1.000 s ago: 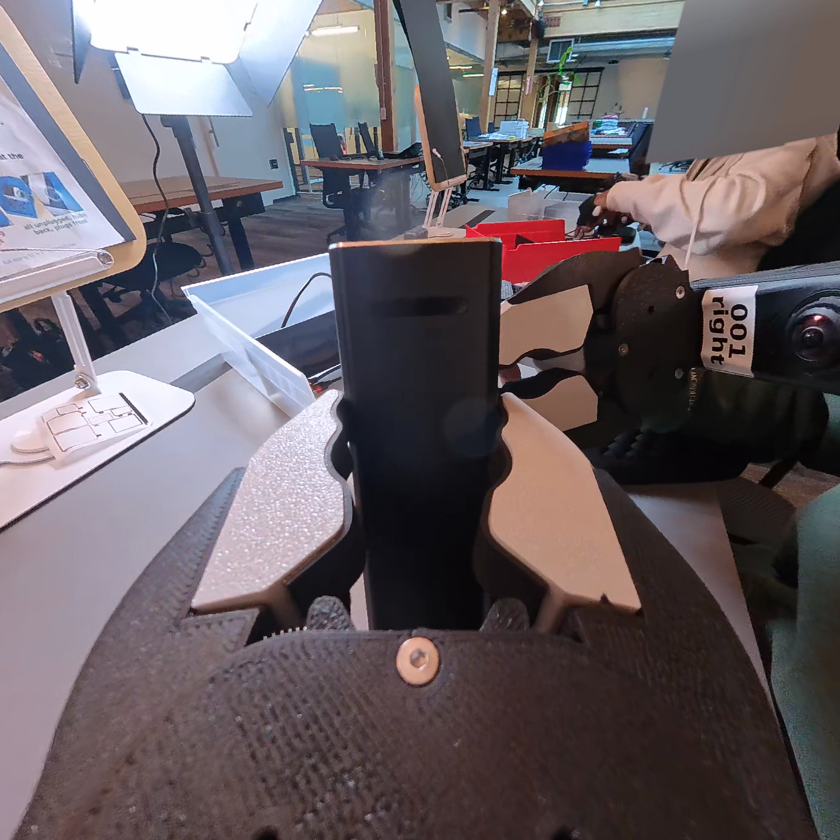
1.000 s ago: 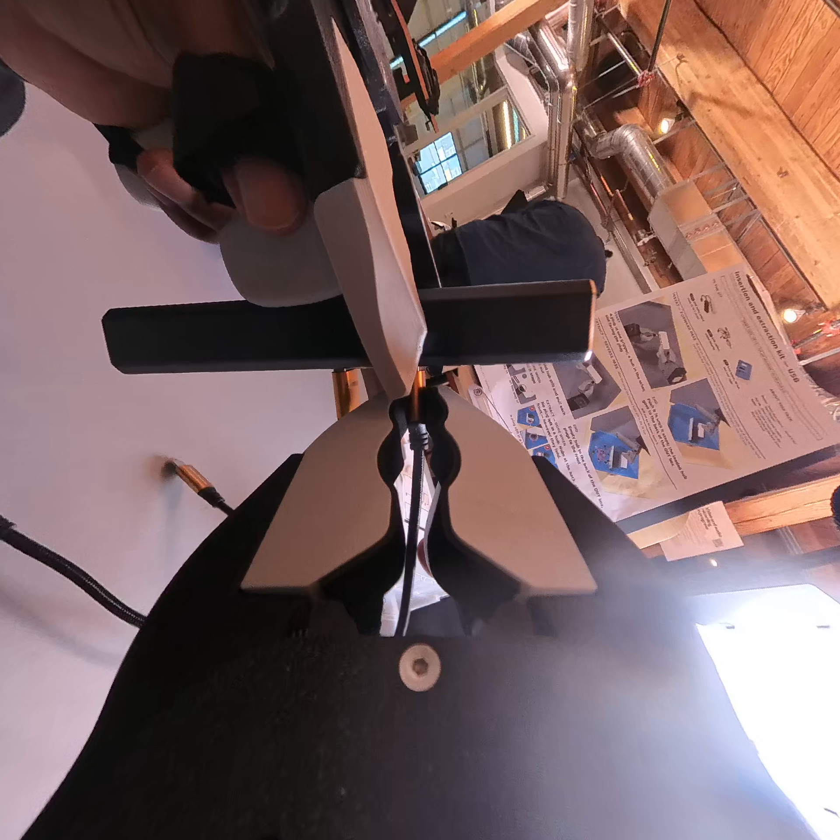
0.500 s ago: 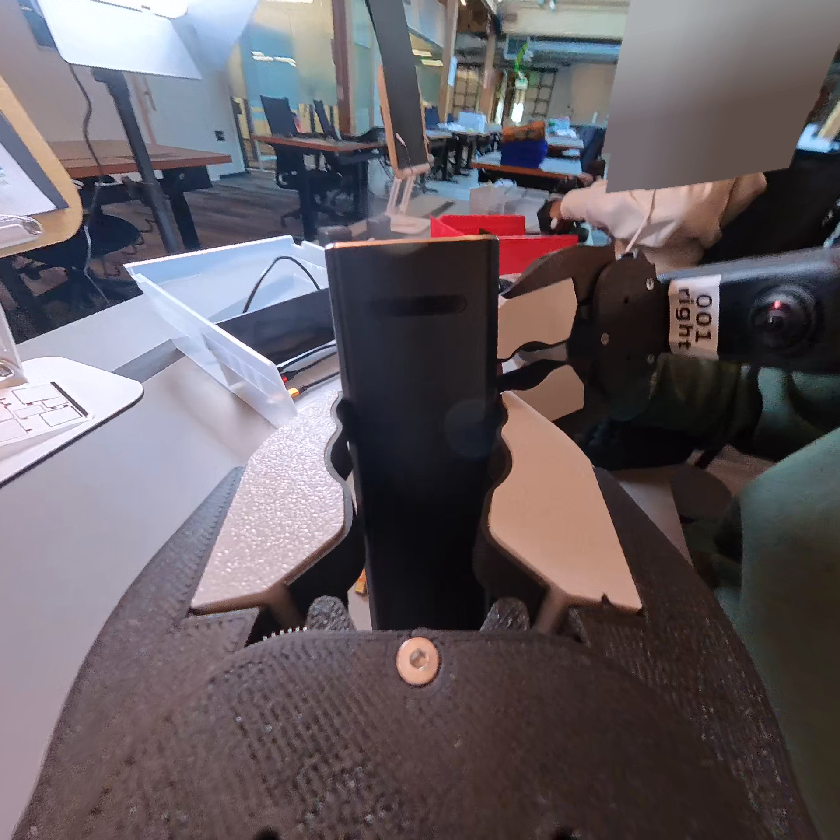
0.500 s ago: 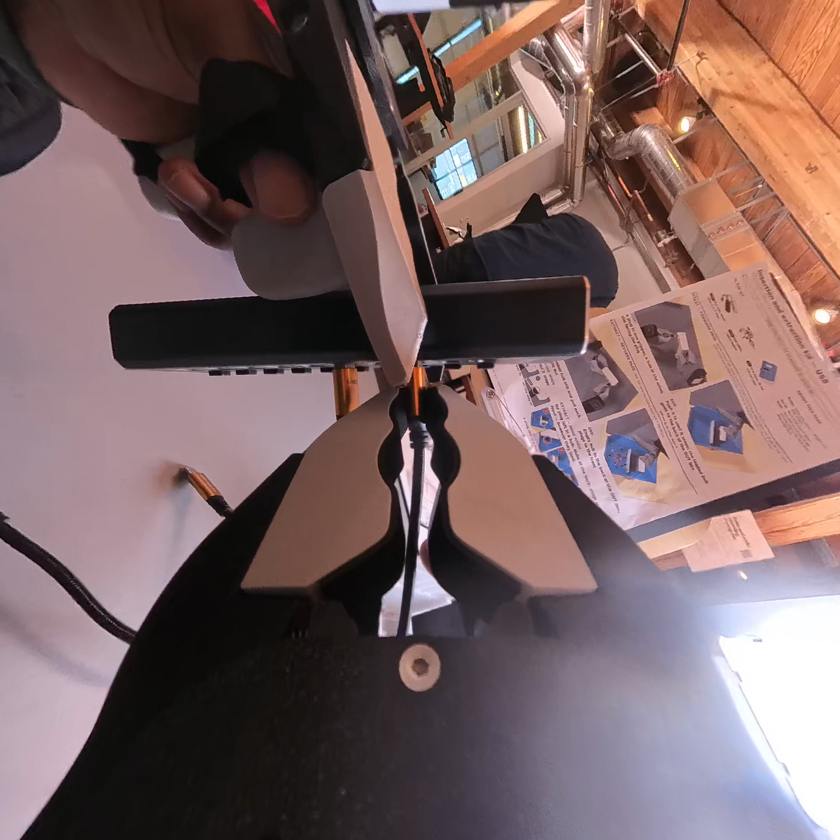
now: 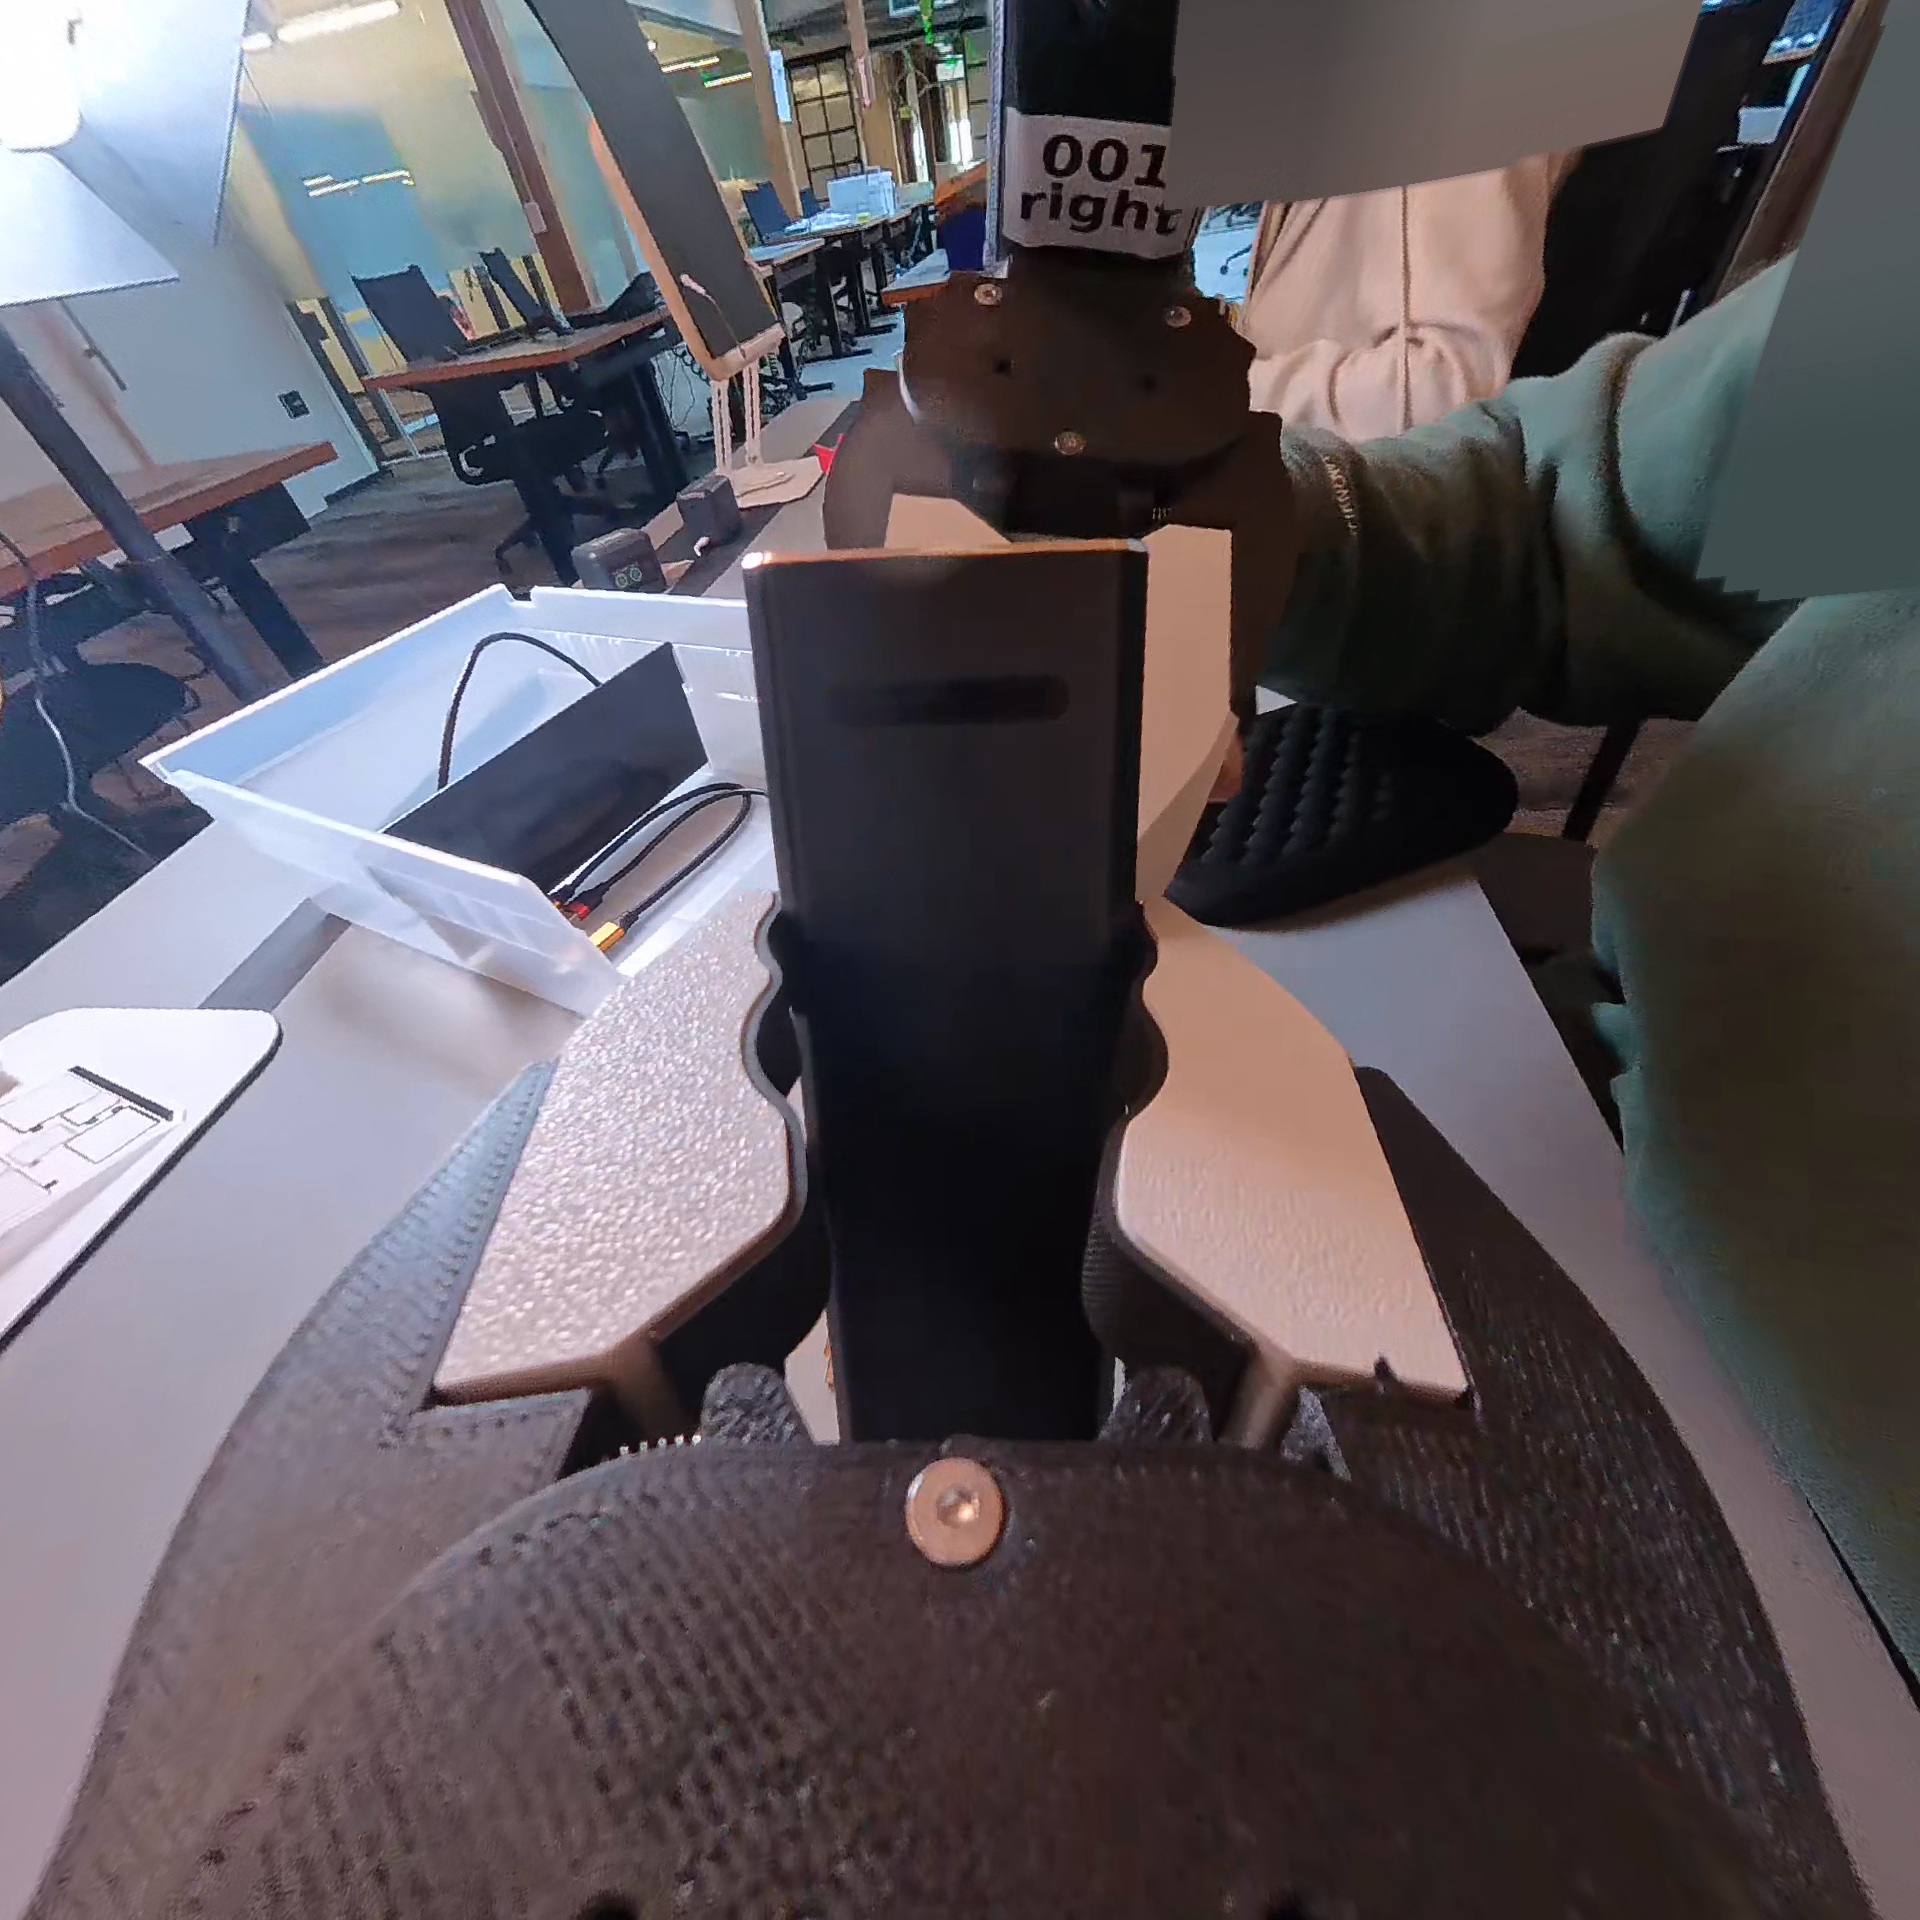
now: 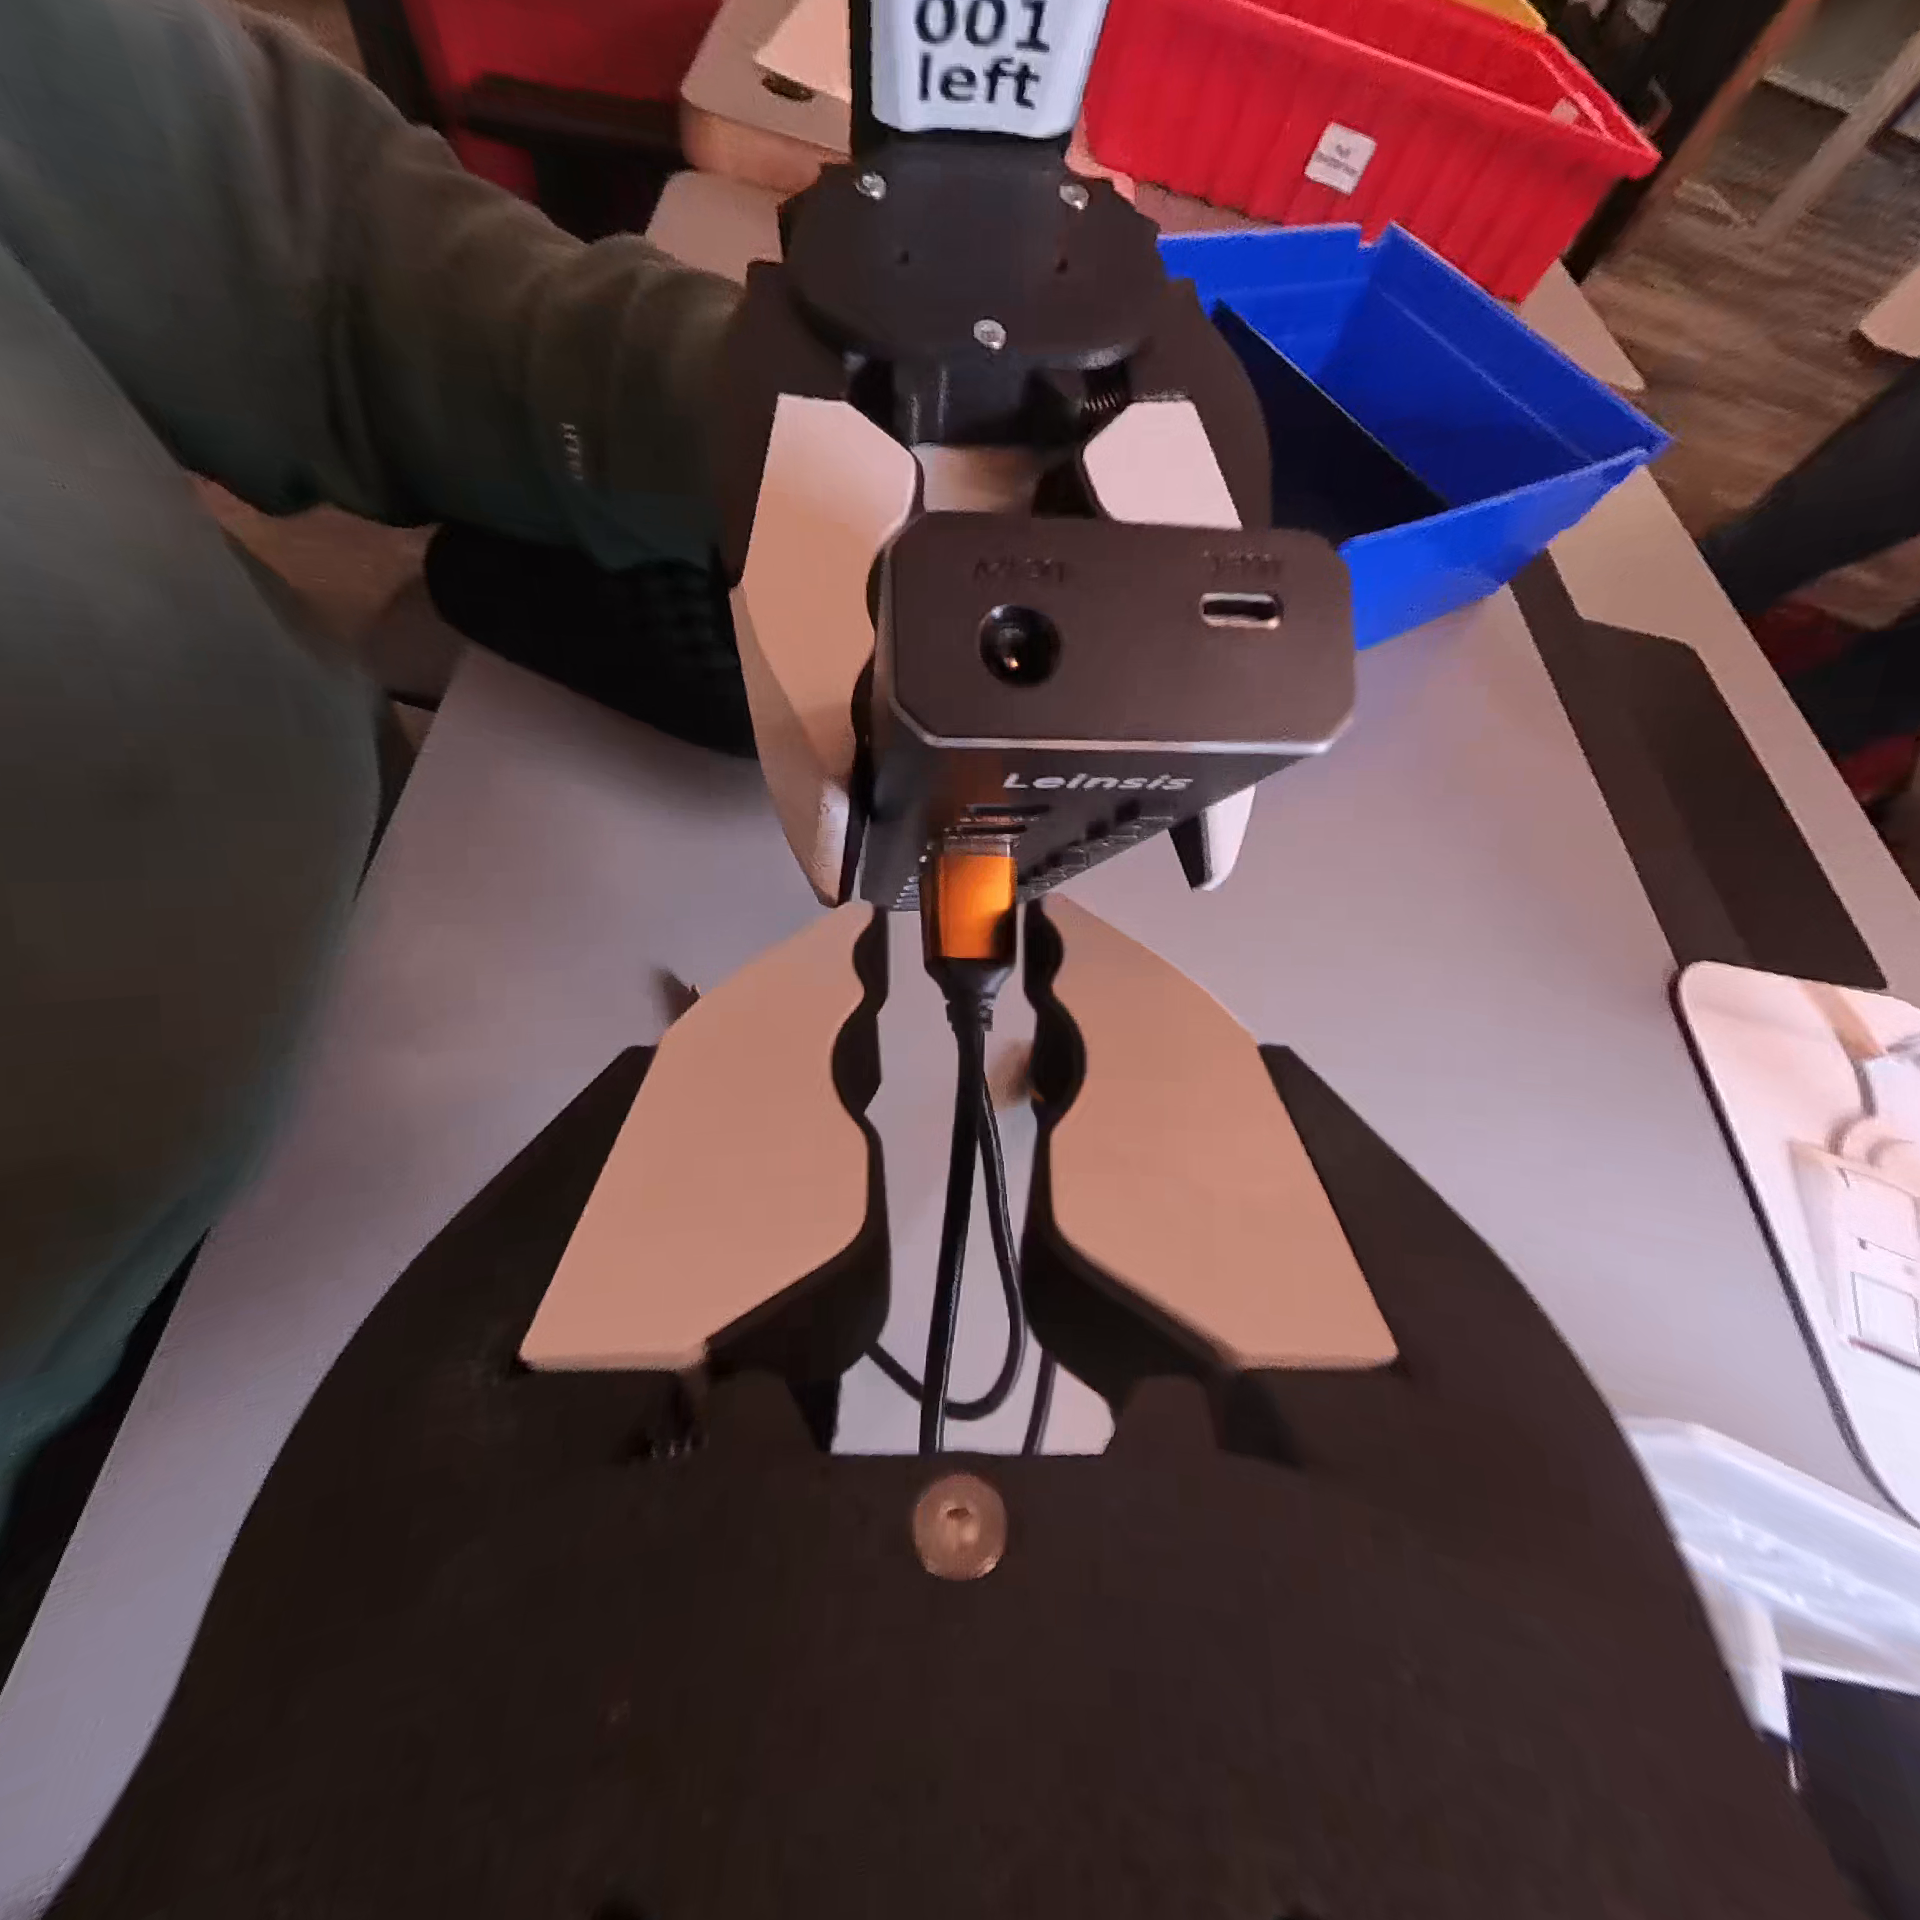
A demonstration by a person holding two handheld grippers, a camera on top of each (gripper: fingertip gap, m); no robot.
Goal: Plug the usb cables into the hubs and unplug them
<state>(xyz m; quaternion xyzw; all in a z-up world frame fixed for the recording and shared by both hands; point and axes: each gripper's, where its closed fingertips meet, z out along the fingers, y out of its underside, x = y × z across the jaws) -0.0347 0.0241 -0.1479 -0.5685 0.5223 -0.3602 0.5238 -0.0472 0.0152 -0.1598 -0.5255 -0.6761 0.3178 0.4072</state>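
While left gripper (image 5: 961, 1049) clamps hub (image 5: 951, 935), long axis 12–6 | right gripper (image 6: 956, 997) spread beside plug (image 6: 971, 899), seated at hub's 6 | cable (image 6: 966, 1195) trails to 6

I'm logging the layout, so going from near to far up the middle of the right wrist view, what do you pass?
Right gripper → black cable between its fingers → orange plug at the hub's edge → dark hub → left gripper clamping it → red bin at the back.
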